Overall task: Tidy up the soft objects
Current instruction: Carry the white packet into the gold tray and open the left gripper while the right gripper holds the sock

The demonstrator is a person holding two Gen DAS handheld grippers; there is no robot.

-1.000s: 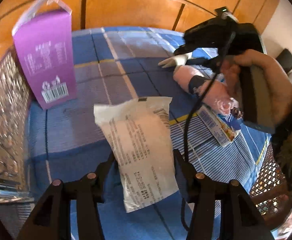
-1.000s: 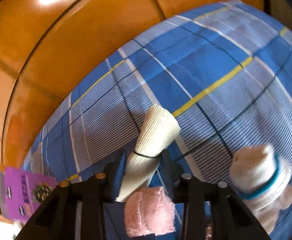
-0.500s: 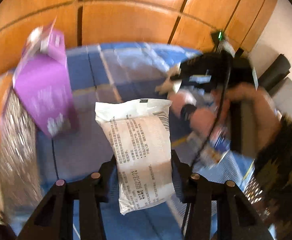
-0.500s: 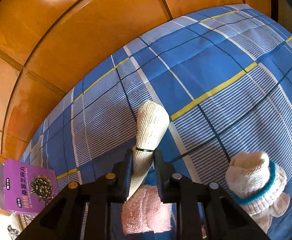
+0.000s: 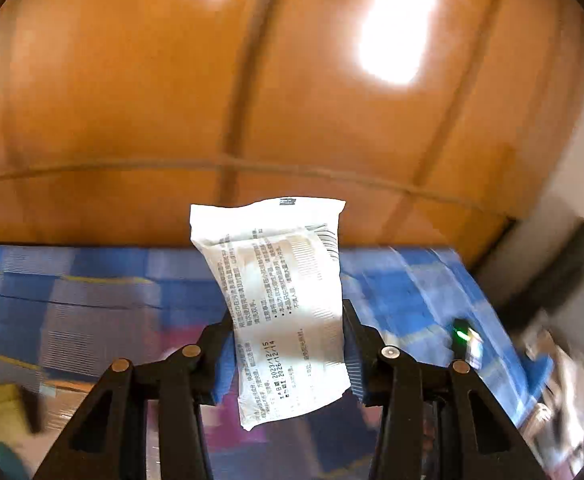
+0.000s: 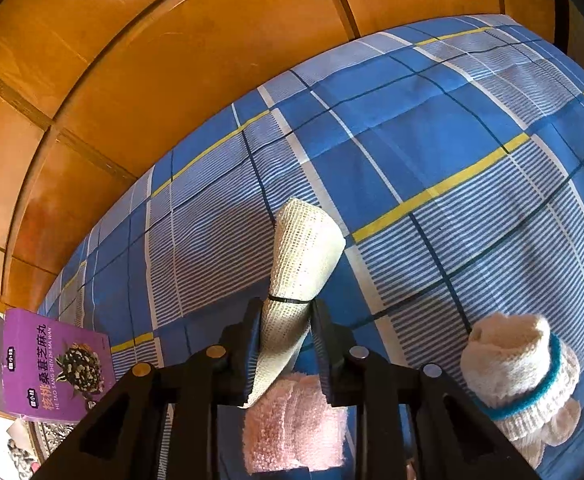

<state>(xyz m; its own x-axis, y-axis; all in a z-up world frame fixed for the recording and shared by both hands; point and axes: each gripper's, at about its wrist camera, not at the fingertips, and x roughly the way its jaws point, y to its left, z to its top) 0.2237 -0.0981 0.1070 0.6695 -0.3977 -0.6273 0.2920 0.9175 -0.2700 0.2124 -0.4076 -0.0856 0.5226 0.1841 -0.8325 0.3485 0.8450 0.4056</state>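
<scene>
A blue plaid cloth (image 6: 432, 152) covers the surface below an orange wood-panelled wall (image 6: 171, 52). A purple box (image 6: 53, 364) (printed with Chinese characters) stands at the cloth's left edge.

The left gripper (image 5: 289, 346) grips a white printed packet (image 5: 281, 304) between its blue-padded fingers (image 5: 224, 354), clamped on the packet's lower half. The packet stands roughly upright, leaning slightly left, its top edge rising in front of the orange wood-panelled wall (image 5: 251, 100). Black print and dates run sideways along its face. Two bright light reflections show on the panels. Below the wall lies a blue checked cloth (image 5: 91, 292) with pale and yellow stripes, heavily blurred. A small device with a green light (image 5: 463, 336) sits at right, over the cloth. Something purple (image 5: 219, 412) shows beneath the fingers, too blurred to identify.
</scene>
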